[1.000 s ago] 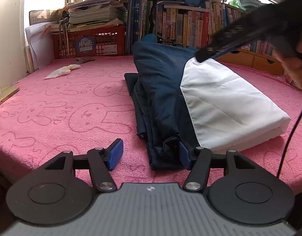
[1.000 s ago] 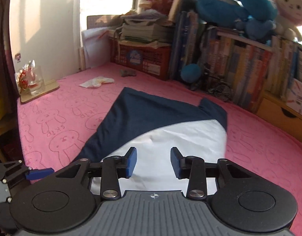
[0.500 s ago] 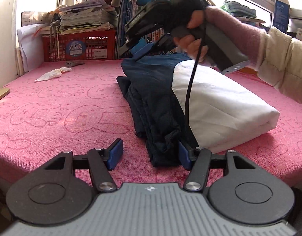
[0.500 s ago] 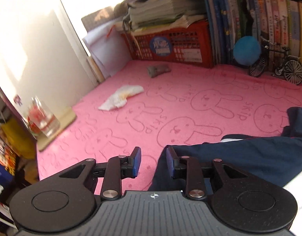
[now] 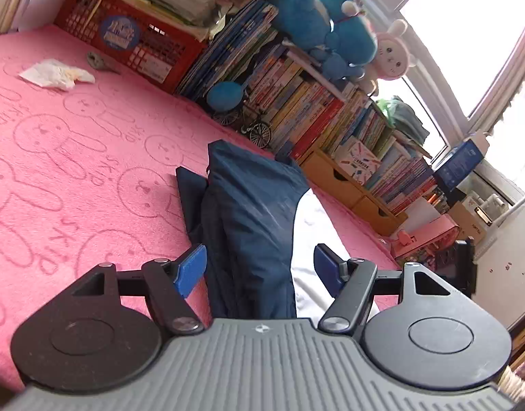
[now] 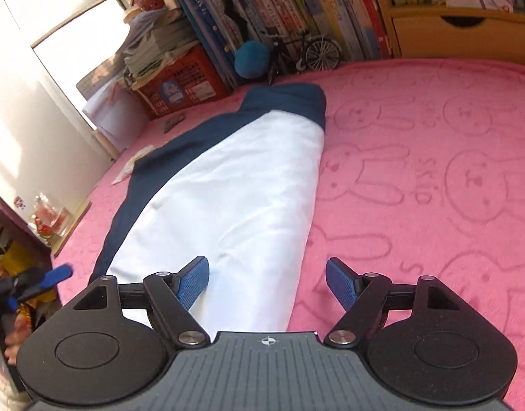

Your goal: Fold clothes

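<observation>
My left hand-held gripper [image 5: 260, 269] hangs over the near end of the folded garment [image 5: 252, 212], its jaws opening; the navy cloth lies between the blue pads [image 5: 190, 269] but neither pad presses on it, so I grip nothing there. My right hand-held gripper [image 6: 266, 284] is opening as well, with its left pad over the white panel and its right pad over bare pink cover, and it holds nothing either. The garment [image 6: 228, 191] lies as a long narrow bundle on the bed [image 6: 433, 171], running from the near edge toward the far edge where the books stand, navy along one side and at the far end, white across the top. The bed carries a pink cover printed with rabbits. Near the far left corner a crumpled white tissue [image 5: 57, 74] lies on the cover, well apart from the garment, close to a red crate [image 5: 125, 39] stacked with papers. A small model bicycle [image 6: 305, 51] and a blue ball [image 6: 252, 59] sit at the far edge, in front of the bookshelf [image 5: 331, 116], with plush toys [image 5: 327, 30] on top of it. At the left edge of the right wrist view my other gripper shows, blurred.
</observation>
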Action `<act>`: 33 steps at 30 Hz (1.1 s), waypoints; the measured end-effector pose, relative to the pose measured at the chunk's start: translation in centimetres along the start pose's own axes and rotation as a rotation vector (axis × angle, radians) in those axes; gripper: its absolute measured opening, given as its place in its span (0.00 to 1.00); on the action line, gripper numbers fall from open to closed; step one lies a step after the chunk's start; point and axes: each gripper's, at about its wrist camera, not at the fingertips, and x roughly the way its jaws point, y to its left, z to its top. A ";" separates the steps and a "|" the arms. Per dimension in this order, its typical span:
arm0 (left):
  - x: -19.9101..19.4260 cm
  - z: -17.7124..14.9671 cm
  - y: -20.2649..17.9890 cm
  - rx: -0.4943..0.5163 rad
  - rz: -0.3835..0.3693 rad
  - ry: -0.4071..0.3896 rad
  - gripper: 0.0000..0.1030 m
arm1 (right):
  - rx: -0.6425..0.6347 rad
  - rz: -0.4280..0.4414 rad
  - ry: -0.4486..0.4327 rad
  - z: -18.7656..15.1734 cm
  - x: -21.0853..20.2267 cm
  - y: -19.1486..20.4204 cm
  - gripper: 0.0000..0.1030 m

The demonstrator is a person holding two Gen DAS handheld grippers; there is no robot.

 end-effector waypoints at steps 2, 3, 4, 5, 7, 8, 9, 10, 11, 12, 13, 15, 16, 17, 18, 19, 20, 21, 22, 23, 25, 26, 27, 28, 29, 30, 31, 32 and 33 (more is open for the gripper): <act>2.6 0.6 0.1 -0.025 0.033 0.047 0.67 | 0.003 0.055 0.012 -1.2 0.1 -0.1 0.74; 3.7 0.9 0.3 -0.042 0.046 0.070 0.68 | -0.003 0.071 0.013 -1.5 0.2 0.2 0.76; 4.6 1.2 0.5 -0.066 0.050 0.091 0.68 | -0.021 0.073 -0.002 -1.7 0.3 0.5 0.77; 5.5 1.5 0.8 -0.091 0.053 0.111 0.68 | -0.042 0.072 -0.010 -1.6 0.4 0.6 0.78; 7.2 2.1 1.3 -0.137 0.052 0.149 0.73 | -0.048 0.069 -0.036 -0.6 0.9 0.3 0.79; 7.7 2.4 1.4 -0.152 0.037 0.156 0.80 | -0.041 0.072 -0.048 0.1 1.2 0.0 0.79; 8.1 2.7 1.4 -0.166 0.036 0.163 0.80 | -0.028 0.073 -0.056 0.8 1.8 -0.4 0.79; 8.4 2.9 1.4 -0.175 0.039 0.169 0.79 | -0.014 0.072 -0.065 1.6 2.4 -0.9 0.81; 8.7 2.9 1.4 -0.177 0.048 0.174 0.67 | 0.005 0.079 -0.063 2.3 3.2 -1.4 0.82; 9.0 2.9 1.4 -0.172 0.057 0.180 0.50 | 0.020 0.099 -0.073 2.8 4.0 -1.7 0.85; 9.1 2.7 1.3 -0.153 0.061 0.184 0.45 | 0.036 0.120 -0.085 3.3 4.7 -2.1 0.87; 9.2 2.5 1.2 -0.127 0.045 0.165 0.32 | 0.062 0.128 -0.115 3.7 5.4 -2.0 0.73; 9.2 2.6 1.0 -0.108 0.030 0.157 0.30 | 0.067 0.112 -0.131 3.7 5.4 -1.8 0.62; 9.3 2.8 0.7 -0.090 0.017 0.153 0.28 | 0.066 0.098 -0.152 3.6 5.3 -1.7 0.56; 9.6 3.1 0.4 -0.071 0.007 0.154 0.27 | 0.080 0.100 -0.170 3.6 4.9 -2.0 0.46; 10.0 3.4 0.0 -0.052 -0.001 0.156 0.27 | 0.096 0.103 -0.189 3.6 4.4 -2.3 0.39; 10.8 4.0 -0.6 -0.031 -0.005 0.156 0.27 | 0.125 0.116 -0.202 3.9 3.9 -2.8 0.37; 11.7 4.6 -1.1 -0.010 -0.010 0.156 0.26 | 0.138 0.114 -0.219 4.3 3.4 -3.3 0.34; 12.6 5.2 -1.7 0.008 -0.017 0.155 0.26 | 0.150 0.111 -0.235 4.7 3.0 -3.7 0.33; 13.8 5.8 -2.3 0.019 -0.028 0.152 0.26 | 0.161 0.107 -0.251 5.2 2.5 -4.1 0.33; 16.2 7.6 -3.6 0.050 -0.039 0.139 0.26 | 0.181 0.067 -0.286 6.7 2.1 -5.5 0.33; 17.3 8.4 -4.2 0.076 -0.028 0.131 0.26 | 0.191 0.046 -0.303 7.4 1.9 -6.2 0.33; 18.7 8.9 -4.8 0.122 -0.001 0.121 0.26 | 0.201 0.025 -0.321 8.2 1.6 -6.9 0.33; 19.9 9.4 -5.4 0.165 0.031 0.114 0.26 | 0.208 0.008 -0.326 8.8 1.8 -7.8 0.34; 20.8 9.4 -5.8 0.204 0.070 0.112 0.28 | 0.214 -0.008 -0.331 9.5 2.0 -8.7 0.35; 21.5 9.2 -6.2 0.240 0.104 0.116 0.32 | 0.229 -0.031 -0.323 10.0 2.4 -9.7 0.38; 21.9 9.0 -6.4 0.273 0.131 0.115 0.35 | 0.251 -0.053 -0.299 10.2 3.0 -10.5 0.41; 21.5 8.6 -6.6 0.300 0.144 0.105 0.37 | 0.273 -0.074 -0.273 10.4 3.7 -11.3 0.43; 21.0 8.3 -6.6 0.328 0.157 0.091 0.39 | 0.274 -0.079 -0.264 10.2 3.7 -11.6 0.45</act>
